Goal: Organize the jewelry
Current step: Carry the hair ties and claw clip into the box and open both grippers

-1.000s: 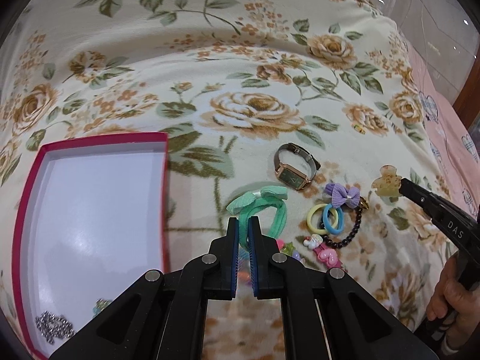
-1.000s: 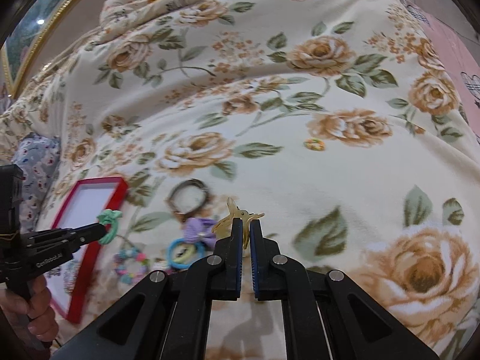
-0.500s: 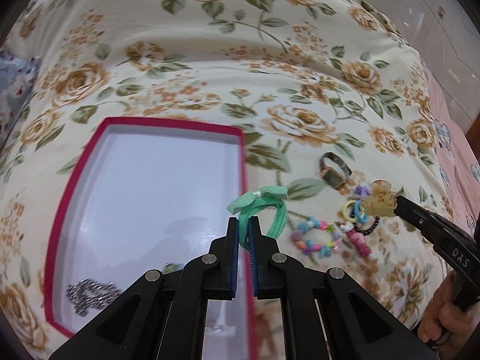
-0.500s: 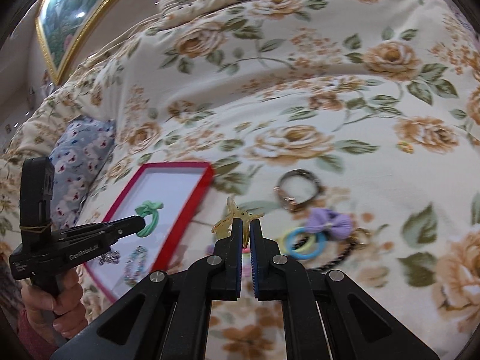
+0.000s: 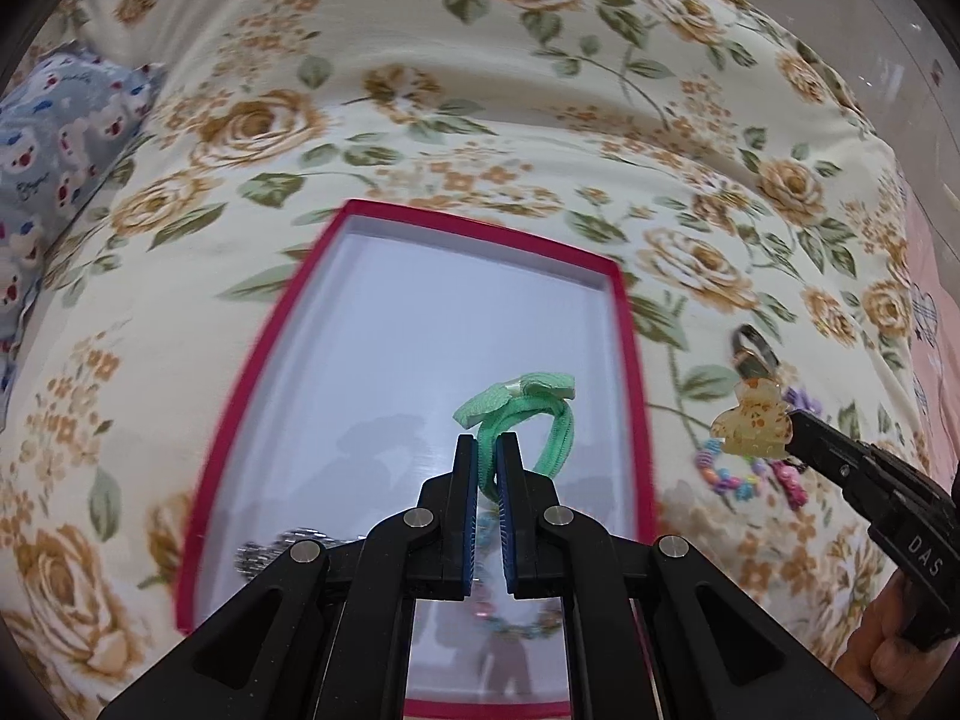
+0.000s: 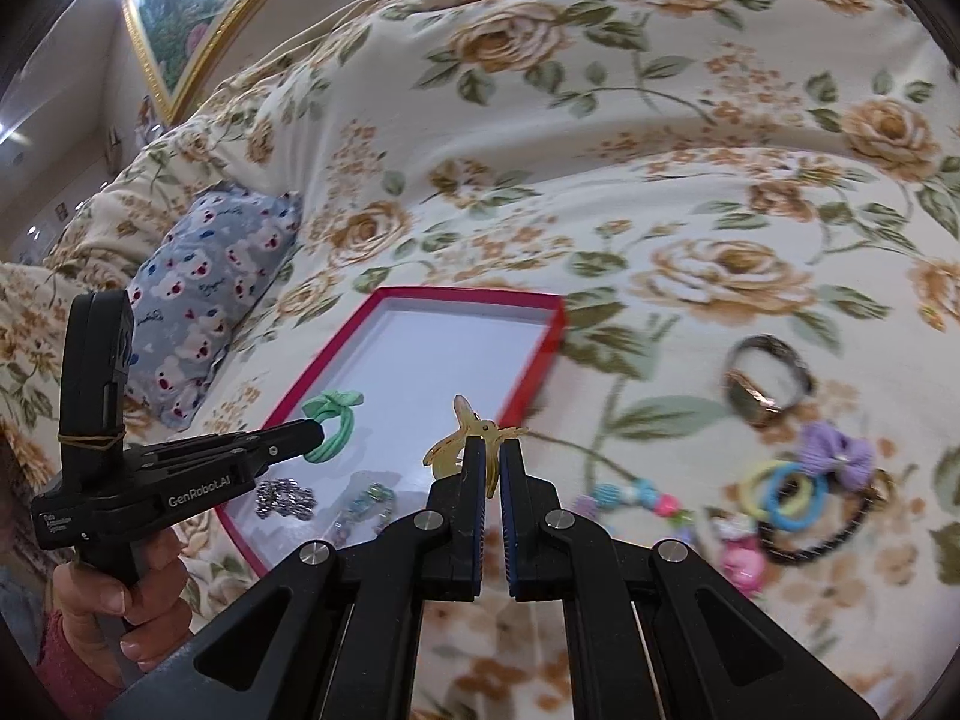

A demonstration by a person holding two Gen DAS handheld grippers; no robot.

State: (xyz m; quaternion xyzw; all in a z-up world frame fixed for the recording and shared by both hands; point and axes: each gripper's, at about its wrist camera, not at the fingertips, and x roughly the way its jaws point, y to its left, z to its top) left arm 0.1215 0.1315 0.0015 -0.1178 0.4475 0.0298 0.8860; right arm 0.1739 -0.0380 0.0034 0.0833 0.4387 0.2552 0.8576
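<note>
My left gripper is shut on a green bow hair tie and holds it above the white inside of the red-rimmed box; it also shows in the right wrist view. My right gripper is shut on a yellow hair claw clip, held above the box's right rim; the clip also shows in the left wrist view. A silver chain and a beaded bracelet lie in the box.
On the floral bedspread right of the box lie a watch, a purple bow, yellow and blue hair rings, a bead bracelet and a pink clip. A blue patterned pillow lies left of the box.
Both grippers have moved left toward the box with their items. The green hair tie is now over the box's inside; the claw clip has come to the box's right rim.
</note>
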